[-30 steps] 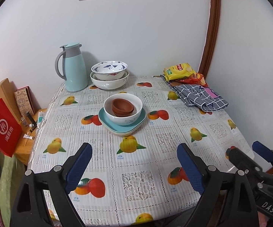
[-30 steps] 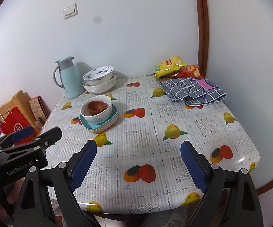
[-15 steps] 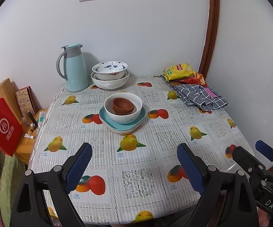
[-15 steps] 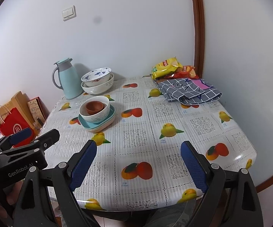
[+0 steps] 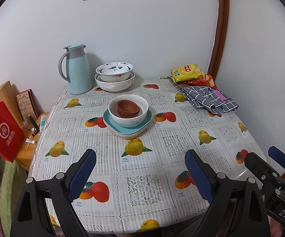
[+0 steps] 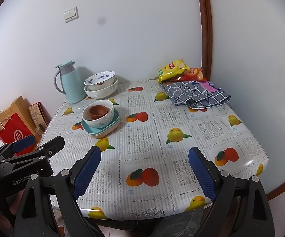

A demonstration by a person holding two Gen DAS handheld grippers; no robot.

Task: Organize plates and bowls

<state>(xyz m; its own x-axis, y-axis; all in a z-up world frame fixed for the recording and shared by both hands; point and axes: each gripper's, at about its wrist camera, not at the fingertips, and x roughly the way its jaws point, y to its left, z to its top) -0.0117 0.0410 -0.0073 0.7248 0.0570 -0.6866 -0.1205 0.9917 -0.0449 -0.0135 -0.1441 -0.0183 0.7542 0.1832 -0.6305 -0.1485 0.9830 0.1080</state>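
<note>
While both tools hang back over the near edge of the counter (image 5: 142, 187), worth reading the layout from front to rear. Nearest: the left gripper (image 5: 140, 175) spread wide with nothing between its blue pads, and the right gripper (image 6: 144, 173) likewise spread and empty — both well short of any dish.

Further in, near the middle of the fruit-print cloth: stacked square plates (image 5: 110, 121), teal on top of a paler one, carrying a white bowl (image 5: 136, 118) with brown bowls (image 5: 127, 108) nested inside. Behind that, against the wall beside the teal jug (image 5: 77, 73): a blue-patterned bowl (image 5: 113, 72) sitting in a larger white bowl (image 5: 113, 85). Off to the right rear, a checked cloth (image 5: 209, 98) and snack bags (image 5: 188, 73).

Could fit a sorted table as readily as one awaiting more sorting — everything already nested, in two separate piles.

If any lifting follows, best done by pinching a rim squarely on one side, keeping the stack level, moving slowly; glazed ware likely slippery, and nested bowls apt to shift if tilted.
</note>
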